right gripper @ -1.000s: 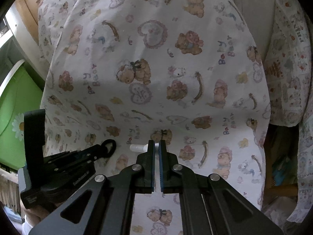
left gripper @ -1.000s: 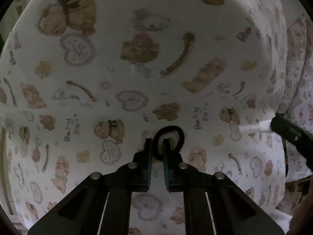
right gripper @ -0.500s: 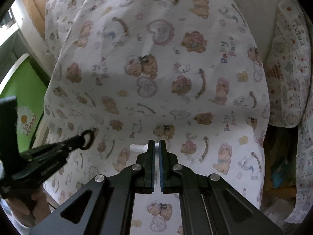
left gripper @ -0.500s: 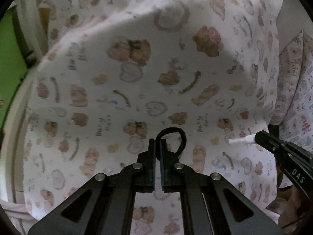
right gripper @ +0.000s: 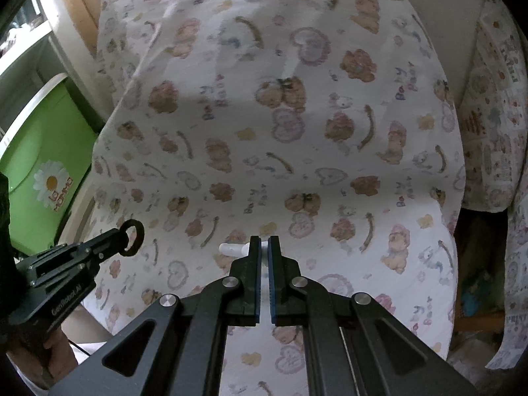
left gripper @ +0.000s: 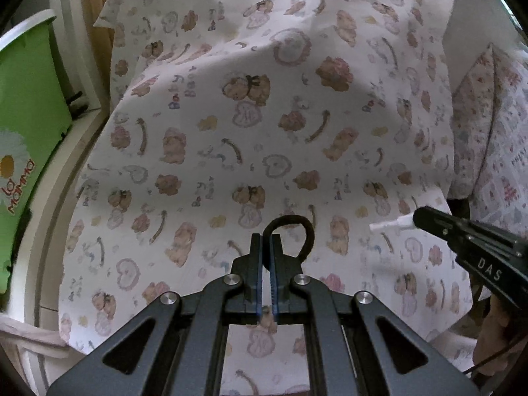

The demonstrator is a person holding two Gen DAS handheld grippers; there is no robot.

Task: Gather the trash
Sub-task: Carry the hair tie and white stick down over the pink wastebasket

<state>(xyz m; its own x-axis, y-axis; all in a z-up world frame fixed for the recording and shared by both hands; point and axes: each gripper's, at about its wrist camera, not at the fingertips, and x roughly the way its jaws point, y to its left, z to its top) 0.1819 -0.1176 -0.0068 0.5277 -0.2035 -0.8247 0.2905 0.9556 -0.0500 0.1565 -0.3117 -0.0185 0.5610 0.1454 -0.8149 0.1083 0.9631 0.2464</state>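
Note:
My left gripper (left gripper: 266, 238) is shut on a black hair tie (left gripper: 305, 231) whose loop sticks out past the fingertips, held above the teddy-bear sheet (left gripper: 264, 132). It also shows in the right wrist view (right gripper: 127, 239) at the left, with the hair tie (right gripper: 133, 235) in it. My right gripper (right gripper: 264, 241) is shut on a small white tube-like piece of trash (right gripper: 231, 249) that pokes out to the left. In the left wrist view the right gripper (left gripper: 417, 219) is at the right with the white piece (left gripper: 391, 225).
A green bin with a daisy print (left gripper: 23, 138) stands left of the bed and also shows in the right wrist view (right gripper: 43, 165). A patterned pillow (left gripper: 488, 125) lies at the right. A white bed frame (left gripper: 43, 231) runs along the left.
Both grippers have lifted up and back from the sheet with their items. The left gripper has swung left, so the green bin has come into view.

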